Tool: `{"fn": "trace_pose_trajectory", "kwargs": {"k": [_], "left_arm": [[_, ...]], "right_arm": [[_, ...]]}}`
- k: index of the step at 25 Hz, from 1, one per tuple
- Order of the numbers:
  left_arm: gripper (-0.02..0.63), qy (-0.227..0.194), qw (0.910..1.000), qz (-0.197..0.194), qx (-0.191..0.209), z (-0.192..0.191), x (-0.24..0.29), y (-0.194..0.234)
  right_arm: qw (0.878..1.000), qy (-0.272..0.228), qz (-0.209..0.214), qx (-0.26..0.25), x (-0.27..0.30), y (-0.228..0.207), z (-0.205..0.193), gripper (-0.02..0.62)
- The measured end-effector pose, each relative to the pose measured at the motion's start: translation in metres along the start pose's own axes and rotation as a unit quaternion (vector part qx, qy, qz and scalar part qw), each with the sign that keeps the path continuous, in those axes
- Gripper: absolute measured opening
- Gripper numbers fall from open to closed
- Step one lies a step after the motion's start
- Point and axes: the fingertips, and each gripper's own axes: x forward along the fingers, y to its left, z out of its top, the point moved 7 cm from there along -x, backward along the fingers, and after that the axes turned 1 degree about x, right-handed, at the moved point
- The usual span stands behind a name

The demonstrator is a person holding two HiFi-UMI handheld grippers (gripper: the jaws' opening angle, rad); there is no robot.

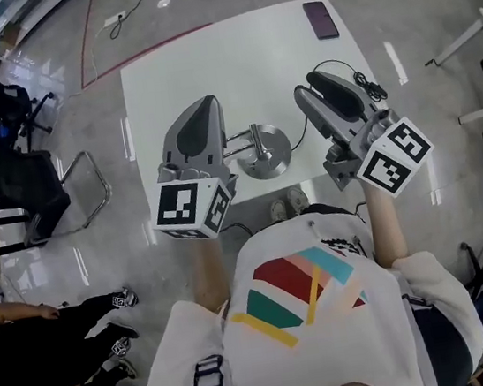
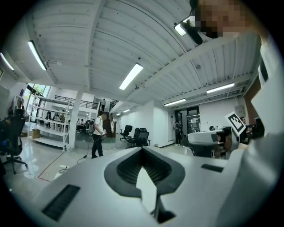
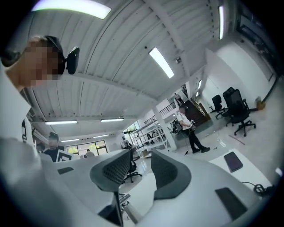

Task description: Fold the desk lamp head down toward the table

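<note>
The desk lamp (image 1: 264, 153) stands on its round base at the near edge of the white desk (image 1: 231, 55), its arm reaching left under the left hand-held gripper (image 1: 209, 103). That hand-held gripper's tips meet with nothing between them. The right hand-held gripper (image 1: 308, 84) is held beside the lamp with its jaws apart and empty. A dark smartphone (image 1: 320, 19) lies at the far corner.

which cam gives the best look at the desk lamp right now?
Head view. It shows the desk lamp from above on the white table, with its round base and part of its arm clear. The right gripper view catches only a metal stem low in the frame, probably the lamp's. The left gripper view shows none of it.
</note>
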Motion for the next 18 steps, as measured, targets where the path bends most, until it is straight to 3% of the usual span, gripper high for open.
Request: {"fn": "trace_pose_trajectory", "kwargs": {"k": [6, 12, 18], "left_arm": [[0.046, 0.014, 0.9995, -0.027, -0.002, -0.006, 0.012, -0.014], [0.046, 0.017, 0.9995, -0.025, -0.005, -0.008, 0.006, -0.013], [0.046, 0.02, 0.9996, -0.014, -0.013, -0.015, -0.005, -0.008]], "right_arm": [[1.0, 0.005, 0.014, 0.026, 0.002, 0.002, -0.009, 0.153], [0.998, 0.038, -0.008, -0.041, 0.007, 0.01, -0.011, 0.153], [0.993, 0.063, -0.001, -0.097, 0.016, 0.024, -0.019, 0.153]]}}
